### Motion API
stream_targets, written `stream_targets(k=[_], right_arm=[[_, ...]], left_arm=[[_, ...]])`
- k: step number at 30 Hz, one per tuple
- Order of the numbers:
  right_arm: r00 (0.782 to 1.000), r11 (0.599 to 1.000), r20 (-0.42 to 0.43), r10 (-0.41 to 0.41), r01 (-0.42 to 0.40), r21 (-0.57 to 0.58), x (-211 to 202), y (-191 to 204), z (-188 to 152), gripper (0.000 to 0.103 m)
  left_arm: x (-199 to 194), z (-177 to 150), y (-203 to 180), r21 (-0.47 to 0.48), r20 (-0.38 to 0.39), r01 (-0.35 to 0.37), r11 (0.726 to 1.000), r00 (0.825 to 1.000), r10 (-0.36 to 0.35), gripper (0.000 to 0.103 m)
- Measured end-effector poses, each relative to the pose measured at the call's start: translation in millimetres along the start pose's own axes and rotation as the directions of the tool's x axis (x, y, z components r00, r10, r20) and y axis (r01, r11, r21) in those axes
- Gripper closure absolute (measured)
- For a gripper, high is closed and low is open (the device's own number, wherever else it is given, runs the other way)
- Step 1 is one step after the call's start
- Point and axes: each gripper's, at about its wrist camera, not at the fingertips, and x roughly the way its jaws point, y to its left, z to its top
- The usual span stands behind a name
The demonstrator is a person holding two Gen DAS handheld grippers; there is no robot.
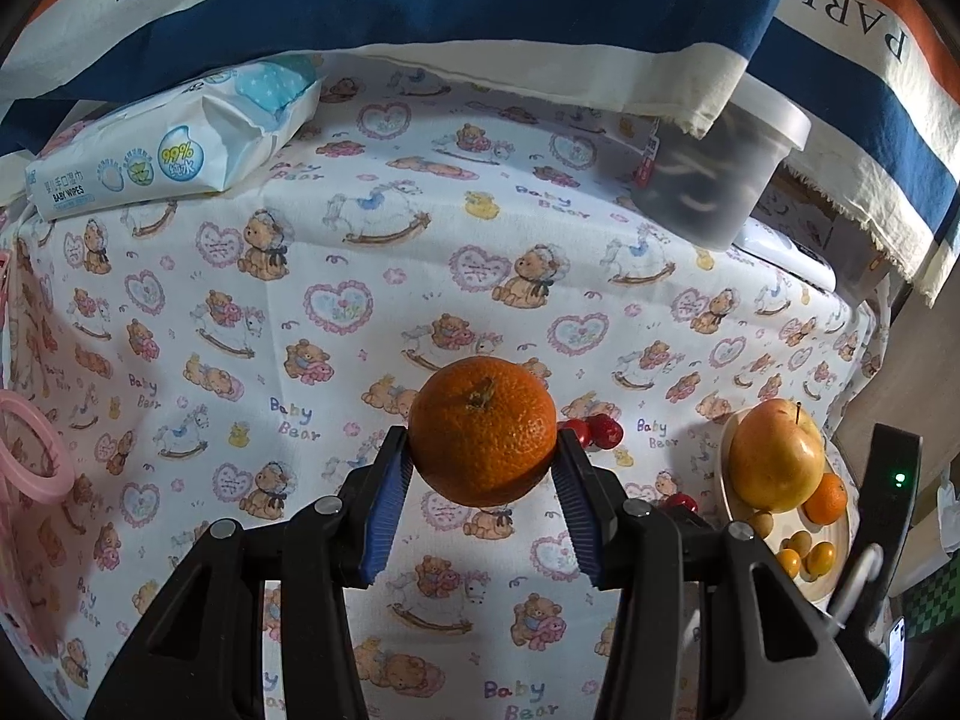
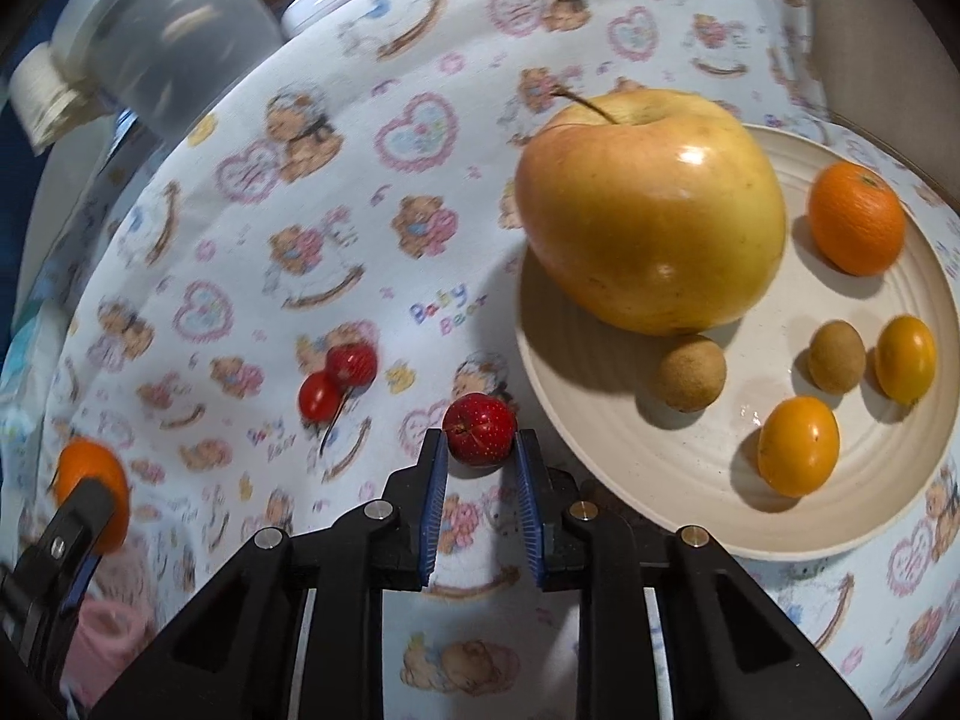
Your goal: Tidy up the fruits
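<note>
My left gripper (image 1: 483, 450) is shut on a large mandarin (image 1: 483, 429) and holds it above the tablecloth; the same fruit shows at the far left of the right wrist view (image 2: 90, 483). My right gripper (image 2: 480, 450) is shut on a small red hawthorn-like fruit (image 2: 480, 429) just left of the cream plate (image 2: 660, 480). The plate holds a big yellow apple (image 2: 651, 210), a small mandarin (image 2: 855, 216), two brown longans (image 2: 693, 372) and two yellow kumquats (image 2: 798, 445). Two small red fruits (image 2: 339, 378) lie on the cloth; they also show in the left wrist view (image 1: 594, 429).
A pack of baby wipes (image 1: 156, 150) lies at the back left. A clear plastic tub (image 1: 720, 174) stands at the back right under a striped hanging cloth (image 1: 480, 6). A pink ring (image 1: 30, 450) lies at the left edge. The table edge (image 1: 864, 324) runs along the right.
</note>
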Motion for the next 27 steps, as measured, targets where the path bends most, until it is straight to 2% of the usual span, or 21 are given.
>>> stream_targets(k=[2,4,5,9,11,15,17,21,25,27], right_arm=[[0.997,0.994,-0.046,0.067,-0.070,-0.082,0,5,1,0.080],[0.994,0.978,-0.054,0.090,-0.099,-0.182,-6,14,-3,0.081],[0.993,0.964,-0.051,0.106,-0.115,-0.239,-11,19,-6,0.086],[0.993,0.926,-0.075,0.091,-0.112,-0.360,-17,31,-15,0.087],[0.991,0.919,-0.099,0.093,-0.124,-0.374,-12,29,-16,0.087],[0.991,0.914,-0.086,0.103,-0.128,-0.384,-6,27,-13,0.079],[0.987,0.911,-0.109,0.115,-0.148,-0.384,-2,29,-10,0.076],[0.978,0.891,-0.161,0.133,-0.189,-0.412,12,46,-14,0.073],[0.979,0.879,-0.149,0.139,-0.191,-0.436,18,62,-9,0.061],[0.981,0.877,-0.144,0.130,-0.182,-0.445,22,70,-7,0.059]], left_arm=[[1,0,1,-0.002,-0.001,-0.001,1.000,1.000,0.001,0.056],[1,0,0,0.000,0.000,-0.002,1.000,1.000,0.002,0.056],[1,-1,0,0.002,0.000,-0.002,1.000,1.000,0.002,0.056],[3,-1,0,0.008,-0.003,-0.002,1.000,1.000,0.002,0.056],[3,-1,0,0.009,-0.003,-0.005,1.000,1.000,0.005,0.056],[4,-1,1,0.010,-0.003,-0.006,1.000,1.000,0.006,0.056],[5,-1,2,0.010,-0.003,-0.010,1.000,1.000,0.010,0.056],[7,-1,5,0.001,-0.016,-0.029,1.000,0.999,0.029,0.056],[9,1,14,-0.034,-0.026,-0.041,0.999,0.999,0.040,0.056],[9,2,20,-0.053,-0.025,-0.052,0.997,0.998,0.050,0.056]])
